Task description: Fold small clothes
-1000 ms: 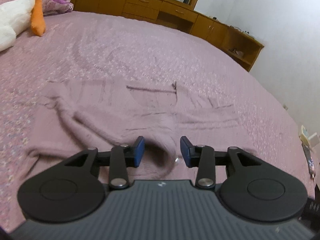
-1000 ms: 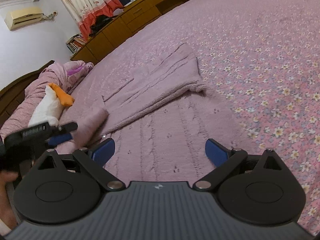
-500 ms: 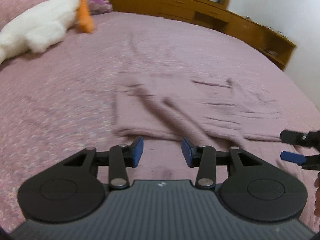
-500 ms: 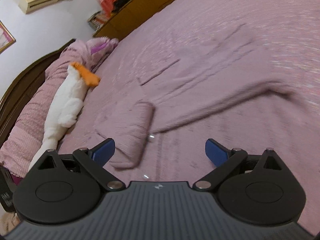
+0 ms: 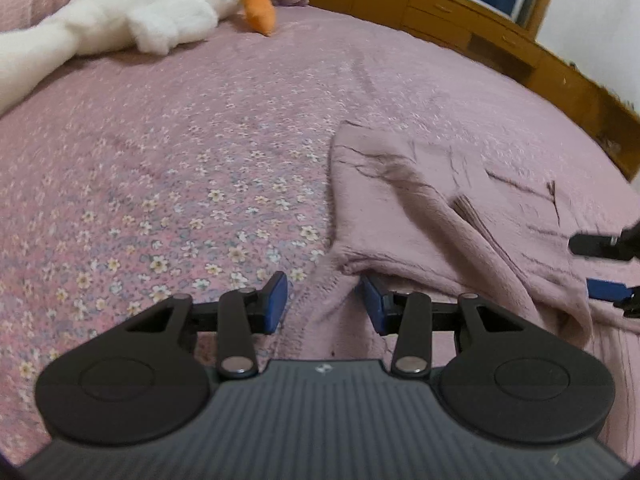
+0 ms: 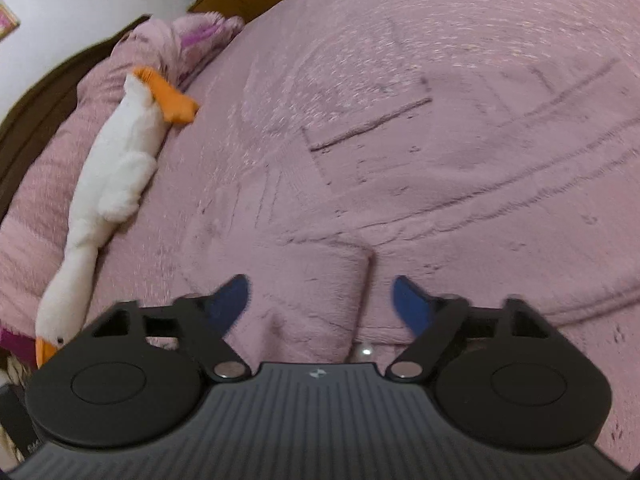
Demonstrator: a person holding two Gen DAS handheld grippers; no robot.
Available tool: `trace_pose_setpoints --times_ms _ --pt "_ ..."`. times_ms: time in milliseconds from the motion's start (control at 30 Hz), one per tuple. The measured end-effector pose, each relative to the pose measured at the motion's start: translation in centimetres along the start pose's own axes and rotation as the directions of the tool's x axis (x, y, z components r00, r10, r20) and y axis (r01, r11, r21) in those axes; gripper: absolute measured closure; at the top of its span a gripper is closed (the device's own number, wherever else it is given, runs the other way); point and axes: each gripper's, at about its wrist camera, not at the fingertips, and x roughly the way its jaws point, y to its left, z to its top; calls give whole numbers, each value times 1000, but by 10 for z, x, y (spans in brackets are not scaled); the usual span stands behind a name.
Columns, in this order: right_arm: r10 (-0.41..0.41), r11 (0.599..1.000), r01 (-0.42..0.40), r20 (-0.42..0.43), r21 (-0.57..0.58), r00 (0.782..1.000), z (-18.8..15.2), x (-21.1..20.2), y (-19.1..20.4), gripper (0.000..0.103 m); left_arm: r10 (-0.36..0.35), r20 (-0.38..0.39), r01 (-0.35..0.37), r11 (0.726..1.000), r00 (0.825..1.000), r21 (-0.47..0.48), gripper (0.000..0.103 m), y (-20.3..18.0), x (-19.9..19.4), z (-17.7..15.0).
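The mauve fuzzy knit garment (image 5: pixel 460 220) lies flat on the pink floral bedspread (image 5: pixel 180 184), one sleeve already laid across its body. The left gripper (image 5: pixel 324 304) sits at the garment's near corner, its jaws narrowly parted, with fabric between them but no visible pinch. The right gripper (image 6: pixel 320 300) straddles the folded sleeve end (image 6: pixel 320 280), its jaws closing, pads not yet touching. Judged placement: both hands at one edge, preparing the next fold. A white plush goose with orange beak (image 6: pixel 116 176) lies well apart.
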Motion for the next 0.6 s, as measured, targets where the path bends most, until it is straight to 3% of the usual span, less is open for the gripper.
trace_pose_setpoints --times_ms 167,233,300,400,500,600 --pt "-23 997 22 -15 -78 1000 -6 10 10 46 -4 34 5 1000 999 -7 60 1 2 1" --pt "-36 994 34 -17 -109 999 -10 14 13 80 8 51 -8 1000 999 4 60 -2 3 -1" --pt "-46 990 45 -4 -131 999 -9 14 15 89 16 73 -16 1000 997 -2 59 -3 4 -5" --pt "-37 973 56 88 -225 995 0 1 29 90 30 95 -31 999 995 6 57 -3 2 -10" --pt "-53 929 126 211 -349 976 10 -14 45 90 38 100 -39 999 994 10 56 -5 -1 -16" --pt "-100 908 170 195 -383 976 18 -4 41 89 42 103 -44 999 994 19 56 -7 -2 -18"
